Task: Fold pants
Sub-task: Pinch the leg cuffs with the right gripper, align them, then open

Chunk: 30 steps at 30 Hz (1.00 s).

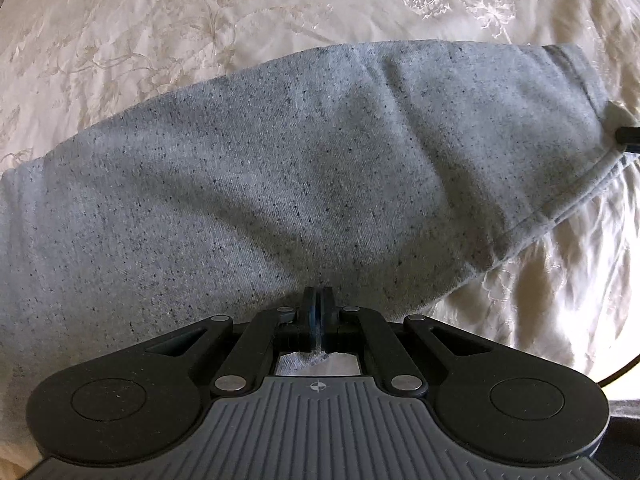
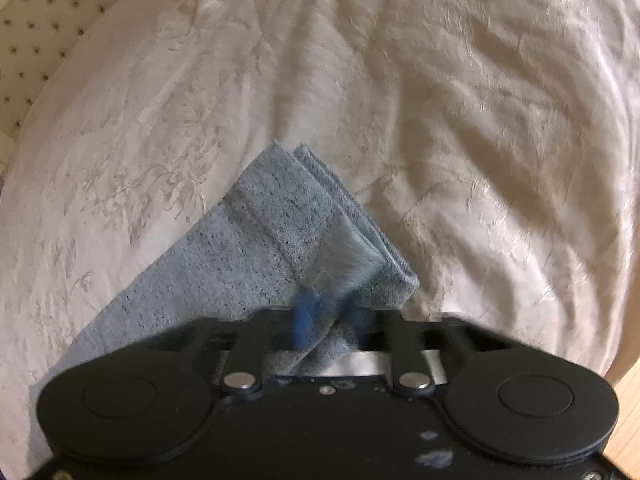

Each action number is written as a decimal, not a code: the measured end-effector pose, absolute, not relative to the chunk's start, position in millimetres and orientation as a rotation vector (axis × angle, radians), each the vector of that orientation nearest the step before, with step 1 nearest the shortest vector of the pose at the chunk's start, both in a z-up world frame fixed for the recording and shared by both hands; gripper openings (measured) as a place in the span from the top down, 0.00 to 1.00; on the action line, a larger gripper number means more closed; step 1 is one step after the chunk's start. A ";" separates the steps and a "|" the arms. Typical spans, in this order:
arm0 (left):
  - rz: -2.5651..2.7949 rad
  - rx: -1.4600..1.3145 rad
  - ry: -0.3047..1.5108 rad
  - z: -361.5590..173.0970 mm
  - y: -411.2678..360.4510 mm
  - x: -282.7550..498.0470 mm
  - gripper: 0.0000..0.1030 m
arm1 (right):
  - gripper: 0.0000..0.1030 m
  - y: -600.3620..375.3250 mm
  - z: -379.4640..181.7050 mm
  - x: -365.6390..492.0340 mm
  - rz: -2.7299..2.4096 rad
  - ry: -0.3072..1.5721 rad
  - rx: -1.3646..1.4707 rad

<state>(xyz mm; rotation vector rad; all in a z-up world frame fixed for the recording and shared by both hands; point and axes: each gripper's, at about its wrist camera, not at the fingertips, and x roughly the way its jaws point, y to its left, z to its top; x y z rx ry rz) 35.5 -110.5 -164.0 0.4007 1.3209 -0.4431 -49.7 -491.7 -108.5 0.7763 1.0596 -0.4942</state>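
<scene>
Grey speckled pants (image 1: 280,168) lie across a cream embroidered bedspread (image 1: 160,32), the leg running from lower left to a hemmed cuff (image 1: 576,92) at the upper right. My left gripper (image 1: 319,300) points down at the near edge of the cloth. Its jaws are pressed together, shut on a pinch of grey fabric that shows behind them. In the right wrist view the cuff end (image 2: 312,216) lies folded in layers. My right gripper (image 2: 316,316) is blurred, shut on the cuff's near corner, with a blue pad (image 2: 303,312) against the cloth.
The bedspread (image 2: 460,100) is wrinkled and stretches out beyond the cuff. A dotted cream surface (image 2: 44,20) borders it at the upper left. A wooden strip (image 2: 628,420) shows at the lower right corner. A small black part (image 1: 628,136) sits at the cuff's right edge.
</scene>
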 end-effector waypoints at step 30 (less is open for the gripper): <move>-0.457 0.428 1.330 -179.1 -159.3 52.8 0.97 | 0.00 -533.3 -143.5 -15.6 -0.221 1.141 0.715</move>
